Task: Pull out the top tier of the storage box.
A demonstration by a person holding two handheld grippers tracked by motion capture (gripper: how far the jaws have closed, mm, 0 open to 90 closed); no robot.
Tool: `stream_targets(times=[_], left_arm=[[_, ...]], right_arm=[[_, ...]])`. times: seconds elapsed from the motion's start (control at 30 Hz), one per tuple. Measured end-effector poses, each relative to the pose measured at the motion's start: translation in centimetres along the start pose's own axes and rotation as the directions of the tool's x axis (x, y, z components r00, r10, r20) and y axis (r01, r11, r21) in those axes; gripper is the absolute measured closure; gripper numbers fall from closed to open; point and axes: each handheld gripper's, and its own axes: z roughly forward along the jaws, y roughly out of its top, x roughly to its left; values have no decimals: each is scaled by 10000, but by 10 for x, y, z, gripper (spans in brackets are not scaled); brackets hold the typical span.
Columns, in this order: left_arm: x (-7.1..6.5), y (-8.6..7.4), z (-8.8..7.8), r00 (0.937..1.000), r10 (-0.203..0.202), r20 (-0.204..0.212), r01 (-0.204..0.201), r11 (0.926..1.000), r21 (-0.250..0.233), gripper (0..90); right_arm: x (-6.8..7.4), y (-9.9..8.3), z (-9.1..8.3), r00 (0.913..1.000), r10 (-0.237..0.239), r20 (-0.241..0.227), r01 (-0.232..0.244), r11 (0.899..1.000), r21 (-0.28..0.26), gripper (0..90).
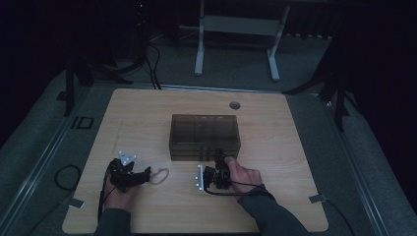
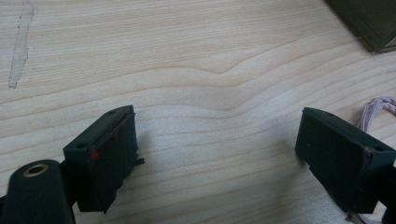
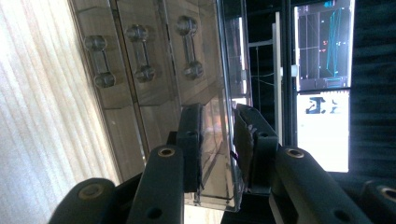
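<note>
A dark see-through drawer box (image 1: 204, 130) stands at the middle of the wooden table (image 1: 142, 113). Its front carries three drawers with clear bar handles (image 3: 140, 60). My right gripper (image 1: 220, 156) is at the box's front edge, turned on its side. Its jaws are closed on the thin clear top panel (image 3: 224, 84) of the box (image 3: 154, 112), which passes between the pads at my right gripper (image 3: 218, 126). My left gripper (image 1: 142, 177) rests low over the table at the front left, wide open with bare wood between its jaws (image 2: 217, 135). A pale rubber band (image 1: 160, 174) lies just beyond its right jaw (image 2: 379, 106).
A round cable hole (image 1: 235, 105) sits near the table's far edge. A white table frame (image 1: 236, 29) stands on the dark floor behind. Cables (image 1: 66, 177) trail off the table's left side. A corner of the box (image 2: 369, 23) shows at the upper right of the left gripper view.
</note>
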Motion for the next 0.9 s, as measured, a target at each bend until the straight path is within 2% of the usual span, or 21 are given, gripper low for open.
stream_targets(times=[0.4,0.9], left_arm=[[0,0,0,10000,-1,0,1,10000,-1,133],[0,0,0,10000,-1,1,1,10000,-1,133]], right_arm=[[5,5,3,9985,-478,256,481,9988,-92,740],[12,12,9,9967,-731,350,737,9971,-172,753]])
